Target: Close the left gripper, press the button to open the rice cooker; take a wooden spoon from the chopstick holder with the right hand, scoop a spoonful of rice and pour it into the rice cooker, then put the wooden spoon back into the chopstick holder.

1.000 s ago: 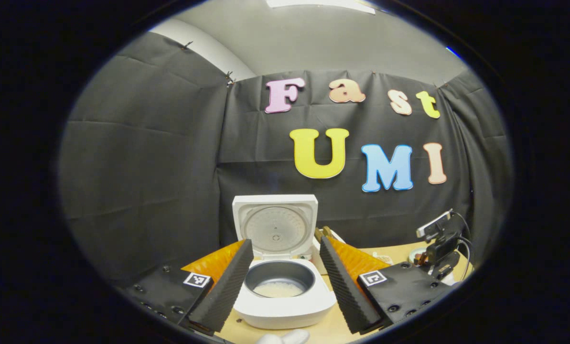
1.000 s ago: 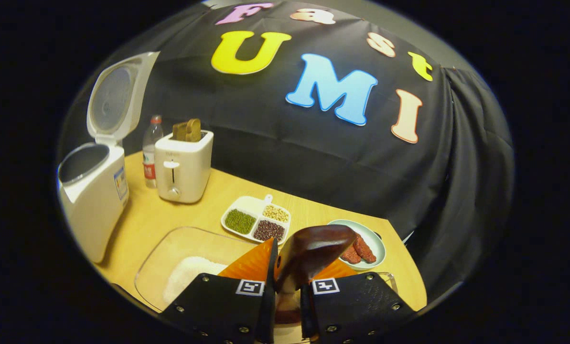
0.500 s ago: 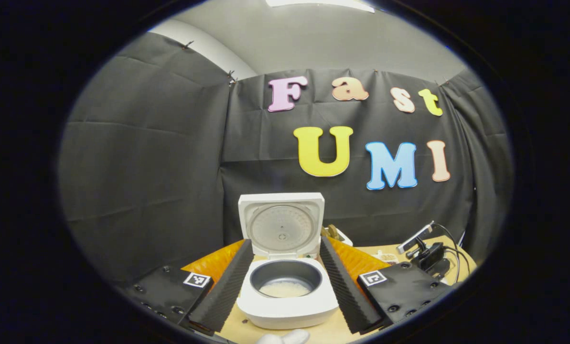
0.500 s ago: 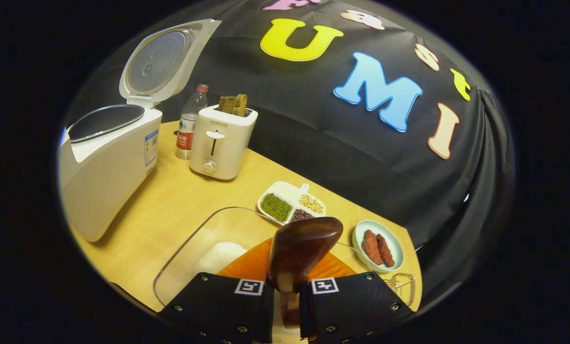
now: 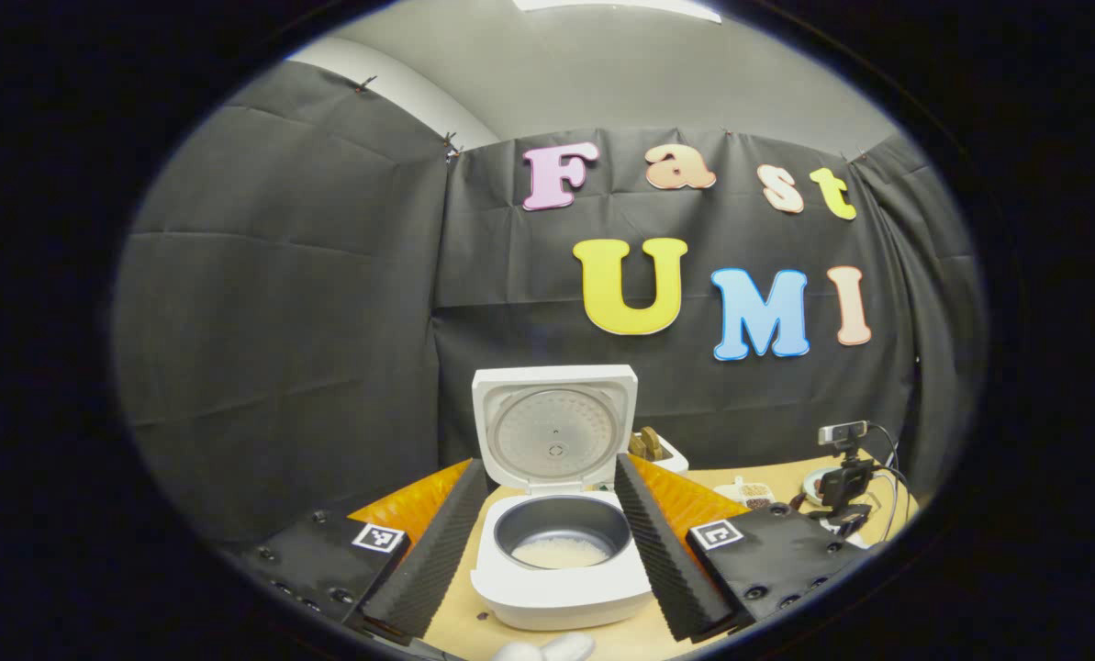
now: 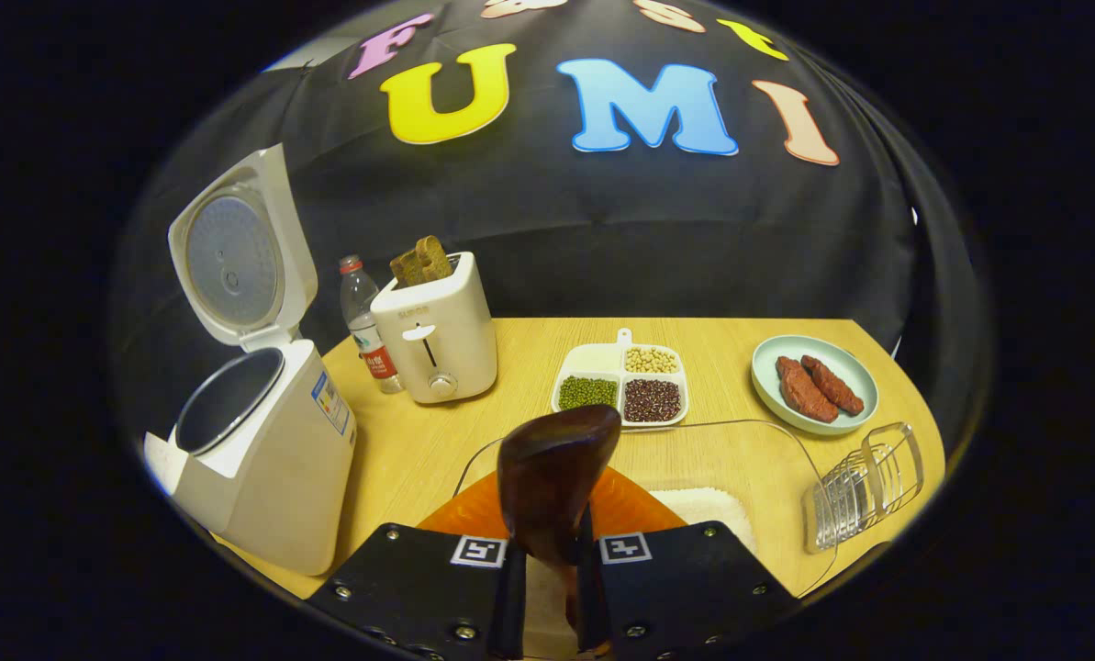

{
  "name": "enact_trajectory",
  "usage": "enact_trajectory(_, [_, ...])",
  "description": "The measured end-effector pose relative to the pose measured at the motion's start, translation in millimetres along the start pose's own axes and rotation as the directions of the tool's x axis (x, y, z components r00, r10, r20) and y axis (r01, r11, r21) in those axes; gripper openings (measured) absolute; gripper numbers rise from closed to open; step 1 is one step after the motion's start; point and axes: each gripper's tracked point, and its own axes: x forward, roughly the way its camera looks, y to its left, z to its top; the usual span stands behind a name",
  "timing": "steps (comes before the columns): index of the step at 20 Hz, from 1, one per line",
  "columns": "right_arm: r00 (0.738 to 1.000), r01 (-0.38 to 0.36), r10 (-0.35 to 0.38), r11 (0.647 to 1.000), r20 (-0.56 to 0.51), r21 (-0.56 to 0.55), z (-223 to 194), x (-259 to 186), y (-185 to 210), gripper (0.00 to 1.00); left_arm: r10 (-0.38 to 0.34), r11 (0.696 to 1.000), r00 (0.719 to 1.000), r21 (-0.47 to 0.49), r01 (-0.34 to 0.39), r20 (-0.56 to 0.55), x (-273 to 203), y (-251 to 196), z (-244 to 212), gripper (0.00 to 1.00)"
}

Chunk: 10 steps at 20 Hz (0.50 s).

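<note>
The white rice cooker [image 5: 561, 588] stands with its lid [image 5: 554, 427] up, and a little rice lies in the dark inner pot [image 5: 563, 549]. My left gripper [image 5: 552, 542] is open, and the cooker shows between its ribbed black fingers [image 5: 432, 555]. My right gripper [image 6: 549, 542] is shut on the handle of the dark wooden spoon [image 6: 554, 464]. The spoon's bowl points up over the glass dish of rice [image 6: 705, 507]. Here the open rice cooker [image 6: 262, 450] stands at the left. A clear ribbed chopstick holder [image 6: 864, 485] sits at the right table edge.
A white toaster [image 6: 437, 329] with bread and a water bottle [image 6: 363, 319] stand behind the cooker. A divided dish of beans [image 6: 622, 386] and a plate of sausages [image 6: 813, 386] lie at the back. The other gripper [image 5: 843, 477] with its cables shows at the far right.
The right gripper has swung to the right with the spoon still held; the cooker slid left in its view and the clear holder came in. The left gripper drifted slightly left.
</note>
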Motion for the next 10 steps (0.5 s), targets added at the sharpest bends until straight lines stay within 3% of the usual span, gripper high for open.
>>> enact_trajectory(3, [0.999, -0.036, 0.034, 0.98, 0.017, 0.194, 3, -4, -6, 0.22, -0.001, 1.0, 1.0, 0.0, 0.001, 0.001, 2, 0, 2, 0.97])
enact_trajectory(6, [0.998, -0.065, 0.056, 0.928, 0.033, 0.367, 3, -6, -19, 0.23, -0.003, 1.0, 1.0, 0.005, 0.003, 0.003, 4, -3, 3, 0.97])
enact_trajectory(10, [0.996, -0.087, 0.069, 0.883, 0.057, 0.461, 1, -9, -28, 0.23, -0.014, 1.0, 1.0, 0.011, 0.013, 0.007, 6, -8, 7, 0.97])
